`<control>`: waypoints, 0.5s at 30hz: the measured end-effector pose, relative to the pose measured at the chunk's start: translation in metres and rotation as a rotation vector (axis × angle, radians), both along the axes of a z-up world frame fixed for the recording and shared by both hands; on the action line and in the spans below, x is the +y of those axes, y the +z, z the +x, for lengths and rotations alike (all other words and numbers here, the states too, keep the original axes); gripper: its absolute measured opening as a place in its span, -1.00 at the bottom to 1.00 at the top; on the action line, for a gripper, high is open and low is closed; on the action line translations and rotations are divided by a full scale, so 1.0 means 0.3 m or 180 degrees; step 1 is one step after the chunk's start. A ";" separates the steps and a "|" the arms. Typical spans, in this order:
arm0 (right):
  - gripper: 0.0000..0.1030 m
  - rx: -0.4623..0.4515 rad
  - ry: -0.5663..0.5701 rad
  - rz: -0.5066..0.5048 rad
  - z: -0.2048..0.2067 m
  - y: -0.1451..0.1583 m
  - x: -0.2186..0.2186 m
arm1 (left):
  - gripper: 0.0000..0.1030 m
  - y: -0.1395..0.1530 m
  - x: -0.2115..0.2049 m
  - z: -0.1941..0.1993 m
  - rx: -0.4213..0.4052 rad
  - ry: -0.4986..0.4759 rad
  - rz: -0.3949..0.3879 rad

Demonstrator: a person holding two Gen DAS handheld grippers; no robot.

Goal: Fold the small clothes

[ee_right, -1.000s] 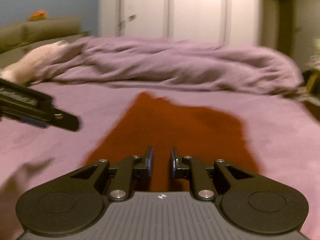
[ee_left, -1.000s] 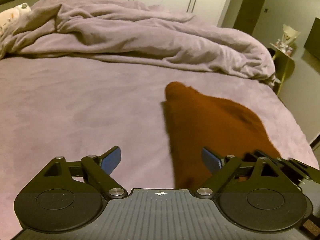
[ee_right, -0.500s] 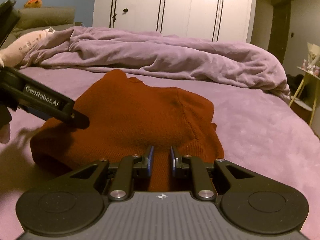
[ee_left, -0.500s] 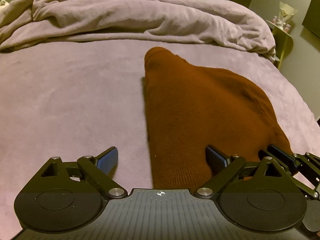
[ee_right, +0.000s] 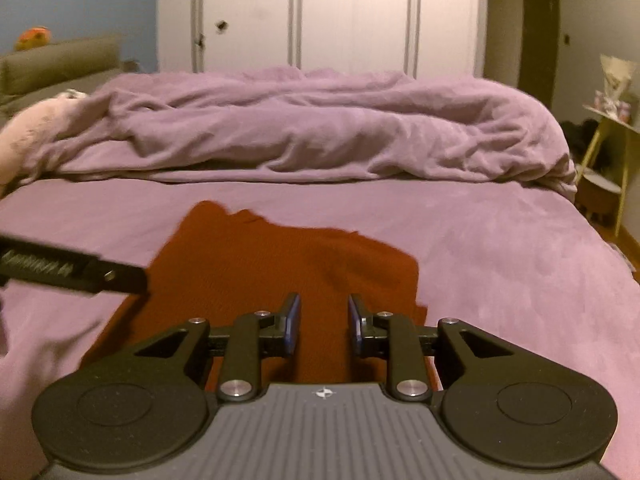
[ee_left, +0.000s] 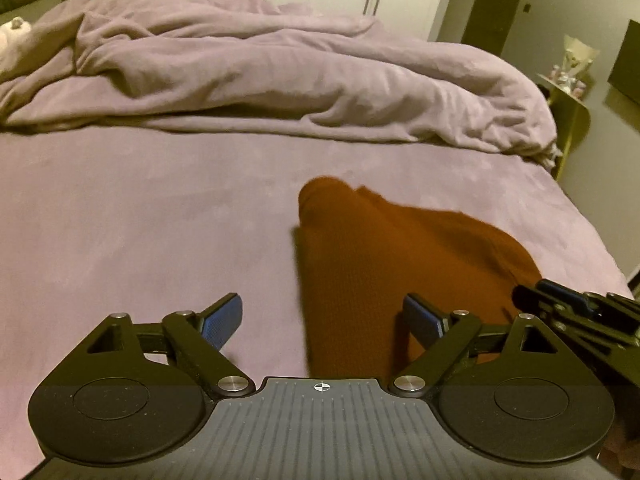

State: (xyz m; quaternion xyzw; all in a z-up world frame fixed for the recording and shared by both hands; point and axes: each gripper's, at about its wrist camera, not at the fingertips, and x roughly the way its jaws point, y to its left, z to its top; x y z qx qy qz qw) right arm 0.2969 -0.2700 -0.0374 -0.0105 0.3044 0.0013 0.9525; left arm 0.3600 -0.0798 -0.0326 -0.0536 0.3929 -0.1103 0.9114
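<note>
The rust-brown garment (ee_right: 280, 272) lay folded on the bed (ee_left: 140, 220); both tongs hung empty, left tongs (ee_left: 322, 316) spread wide, right tongs (ee_right: 323, 322) part open (fold apparently just released). Next likely smoothing or another fold

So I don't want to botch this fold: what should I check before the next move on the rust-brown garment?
1. Left gripper open: ok.
2. Right gripper open, holding nothing: ok.
3. Rust-brown garment lying on the purple bed sheet: ok.
4. Garment fully flat: cannot tell; far edge looks uneven.
5. Garment apart from the bunched duvet: ok.
6. Near hem visible: not ok, hidden by the grippers.
</note>
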 end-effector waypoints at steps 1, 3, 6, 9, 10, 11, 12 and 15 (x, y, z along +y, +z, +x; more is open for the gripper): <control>-0.55 0.0094 -0.0060 0.0016 0.050 0.000 -0.002 | 0.81 -0.010 -0.016 0.034 0.0014 0.0007 0.0044; -0.55 0.0180 -0.0063 0.0051 0.134 -0.005 -0.002 | 0.88 -0.036 -0.046 0.096 0.0124 0.0002 0.0087; -0.55 0.0374 -0.0122 -0.0155 0.226 -0.057 0.005 | 0.89 -0.084 -0.077 0.142 0.0195 -0.0023 0.0100; -0.54 0.0546 -0.0028 -0.0488 0.276 -0.147 0.006 | 0.94 -0.146 -0.122 0.146 0.0131 -0.0187 0.0318; -0.53 0.0560 -0.0006 -0.0541 0.283 -0.150 0.010 | 0.97 -0.156 -0.120 0.143 0.0105 -0.0180 0.0321; -0.53 0.0595 -0.0005 -0.0526 0.289 -0.142 0.010 | 0.97 -0.154 -0.104 0.140 0.0120 -0.0156 0.0241; -0.53 0.0622 0.0014 -0.0496 0.291 -0.131 0.006 | 0.97 -0.146 -0.082 0.136 0.0148 -0.0130 0.0142; -0.37 0.0618 0.0047 -0.0156 0.237 -0.068 -0.054 | 0.97 -0.118 0.009 0.092 0.0257 -0.0212 -0.0235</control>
